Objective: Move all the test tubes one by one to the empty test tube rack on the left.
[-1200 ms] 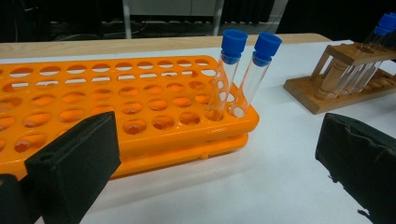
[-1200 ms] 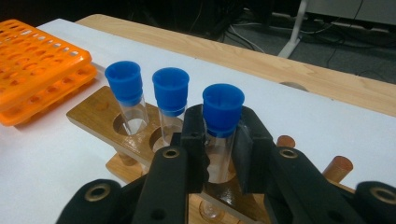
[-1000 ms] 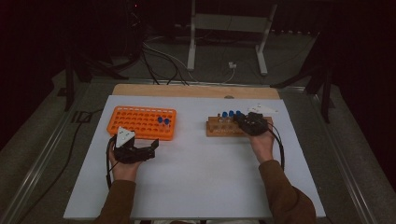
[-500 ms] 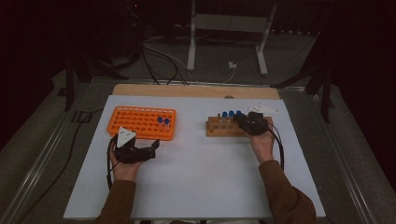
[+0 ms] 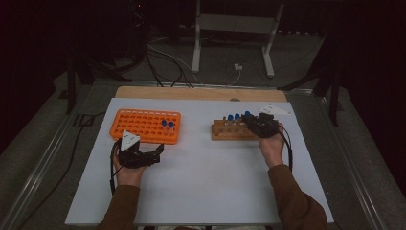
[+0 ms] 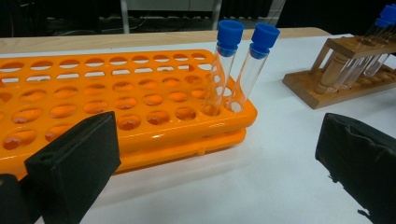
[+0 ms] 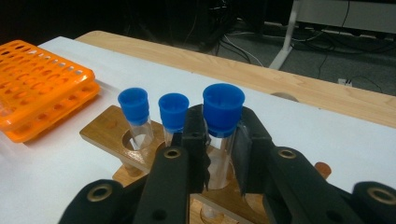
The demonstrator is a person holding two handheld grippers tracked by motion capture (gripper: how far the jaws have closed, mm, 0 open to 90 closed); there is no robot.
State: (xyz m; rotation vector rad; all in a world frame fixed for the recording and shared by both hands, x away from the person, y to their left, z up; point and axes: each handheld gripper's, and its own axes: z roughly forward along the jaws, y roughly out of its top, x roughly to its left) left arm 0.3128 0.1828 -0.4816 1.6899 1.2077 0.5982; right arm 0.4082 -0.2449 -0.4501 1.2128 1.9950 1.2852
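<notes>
Nothing has shifted since the earlier frames: both your hands sit where they were. Your right gripper (image 7: 223, 154) is clamped on a blue-capped tube (image 7: 222, 135), its pads pressing the glass just under the cap. That tube stands upright in the wooden rack (image 5: 229, 132), with two more capped tubes (image 7: 154, 116) in the holes beside it. The rack lies on the right half of the white table (image 5: 206, 182). Well apart, on the left half, sits the orange rack (image 6: 116, 98), with two capped tubes (image 6: 240, 67) leaning in its near right corner. Your left gripper (image 5: 143, 155) rests on the table just in front of that rack, jaws wide apart and holding nothing.
</notes>
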